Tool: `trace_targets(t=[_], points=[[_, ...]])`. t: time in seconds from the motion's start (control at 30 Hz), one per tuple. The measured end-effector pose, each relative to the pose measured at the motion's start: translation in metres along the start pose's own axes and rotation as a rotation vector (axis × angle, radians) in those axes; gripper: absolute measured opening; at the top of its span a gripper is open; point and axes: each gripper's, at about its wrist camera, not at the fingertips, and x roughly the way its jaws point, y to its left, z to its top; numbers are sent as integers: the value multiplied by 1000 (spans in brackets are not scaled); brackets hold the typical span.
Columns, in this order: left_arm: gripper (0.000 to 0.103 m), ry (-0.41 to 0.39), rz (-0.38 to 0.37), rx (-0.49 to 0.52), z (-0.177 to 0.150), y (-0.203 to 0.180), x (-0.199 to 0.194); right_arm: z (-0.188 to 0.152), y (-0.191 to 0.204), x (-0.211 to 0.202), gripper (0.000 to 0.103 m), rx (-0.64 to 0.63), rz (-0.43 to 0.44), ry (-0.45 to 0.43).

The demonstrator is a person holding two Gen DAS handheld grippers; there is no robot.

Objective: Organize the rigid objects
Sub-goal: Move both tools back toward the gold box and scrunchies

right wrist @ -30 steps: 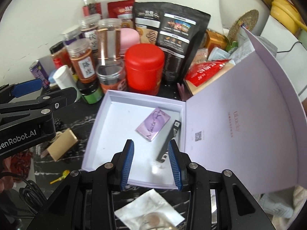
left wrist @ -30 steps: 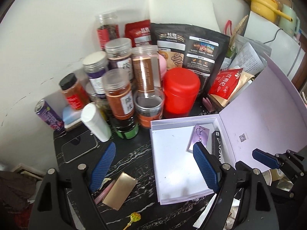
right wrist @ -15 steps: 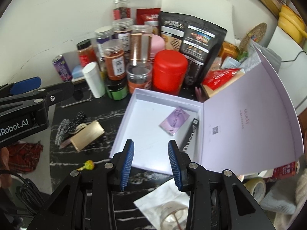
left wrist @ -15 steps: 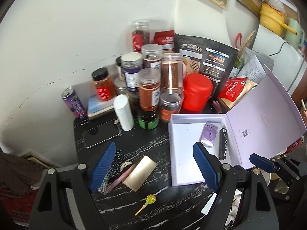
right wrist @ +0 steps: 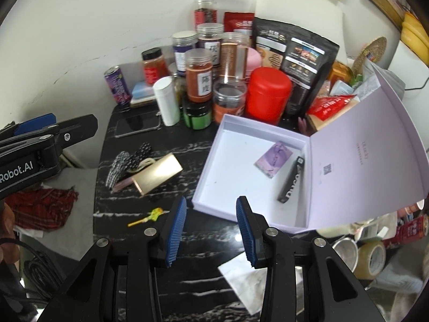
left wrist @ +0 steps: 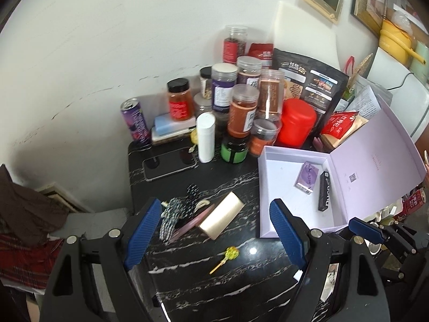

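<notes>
Gold metal case (left wrist: 221,215) lies beneath my wide, empty left gripper (left wrist: 214,230); my right gripper (right wrist: 211,230) is opening, empty.

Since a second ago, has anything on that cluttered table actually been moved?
Only the tongs moved. Both pulled back from the table, so more of it shows. The left tongs hang wide open and empty; the right tongs are opening slightly, nothing between them. The lilac box stays open with the purple card and black stick inside; the gold case and lollipop lie untouched.
</notes>
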Motion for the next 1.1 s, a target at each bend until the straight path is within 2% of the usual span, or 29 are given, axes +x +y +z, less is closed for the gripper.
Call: trace_targets(t=[0.3,0.53,0.83,0.93,1.1], points=[[83,10,39,-48,-24,34,-7,-12,34,6,39,-61,8,13],[83,15,99,-74,-40,60,-4,-19,57,19,39,-85,38,37],[83,54,67,-109,-57,84,19,-22,76,39,39,-79,79,53],[83,61,33,-110,-60,89,30,-22,78,48,39,-65,94,62],[83,80,10,-108,-65,93,51,-20,81,70,39,-50,113,103]])
